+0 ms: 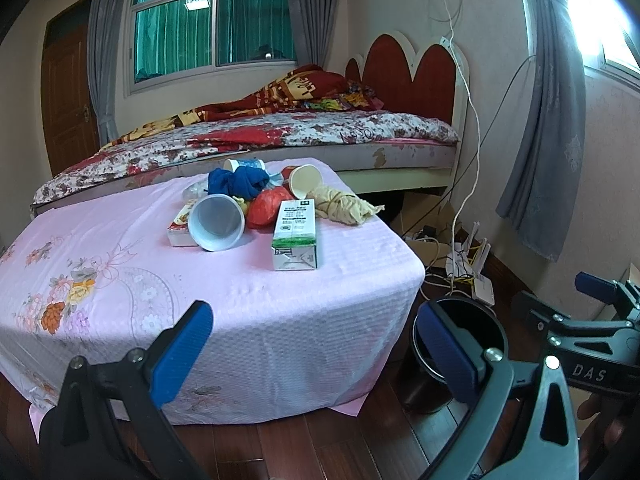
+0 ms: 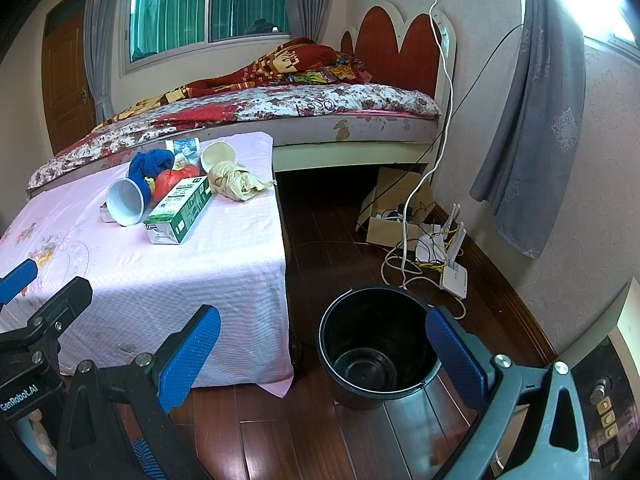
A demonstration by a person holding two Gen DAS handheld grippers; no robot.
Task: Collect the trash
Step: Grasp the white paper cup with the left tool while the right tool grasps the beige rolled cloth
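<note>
1. We hold the left gripper w/ blue pads spread wide, nothing between them.
2. Our right gripper is likewise spread & unloaded, above the black plastic bucket on the wood floor.
3. Trash sits piled on the pink-clothed table: green-white carton, white paper cup, red crumpled bag, blue cloth.

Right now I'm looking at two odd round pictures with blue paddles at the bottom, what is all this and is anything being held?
Each picture comes from a fisheye camera riding on a hand-held clamp tool. The blue paddles are its two fingers. One view looks past the left gripper, the other past the right gripper. Both are open and hold nothing. On the pink-covered table lies a pile of trash: a green-and-white carton, a white cup, a blue cloth. A black bucket stands on the floor beside the table.
</note>
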